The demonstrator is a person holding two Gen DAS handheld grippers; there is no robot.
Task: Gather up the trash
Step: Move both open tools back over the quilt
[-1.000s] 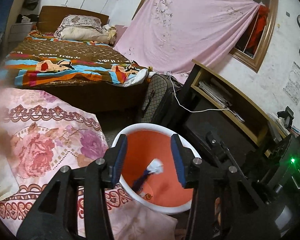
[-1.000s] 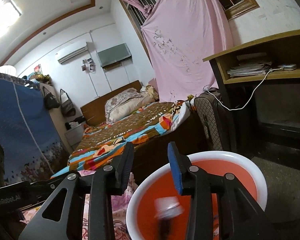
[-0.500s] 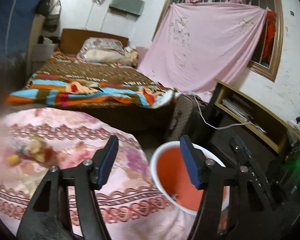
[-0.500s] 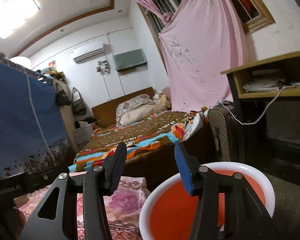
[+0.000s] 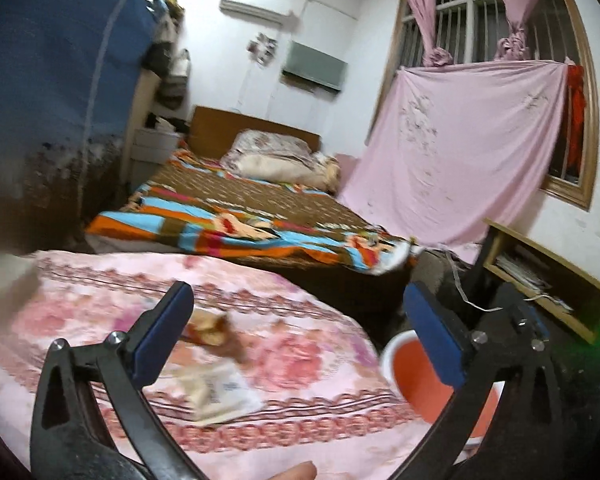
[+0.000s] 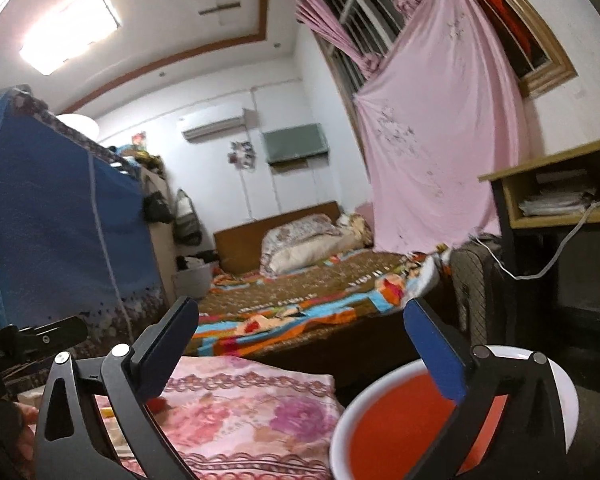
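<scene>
Both claws are opening wide and hold nothing. Swing the left claw (image 5: 296, 332) over the crumpled brown wrapper (image 5: 214, 330) on the pink floral-clothed desk (image 5: 300, 364), straddle it fully, then pinch; the orange white-rimmed bin (image 6: 384, 432) waits right, below the right claw (image 6: 300, 344).

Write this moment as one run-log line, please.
left gripper: opening, empty | right gripper: opening, empty | wrappers: on floral cloth | orange bin: beside

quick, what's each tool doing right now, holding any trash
left tool: jaws opening wide, nothing between them.
right tool: jaws opening wide, nothing between them.
</scene>
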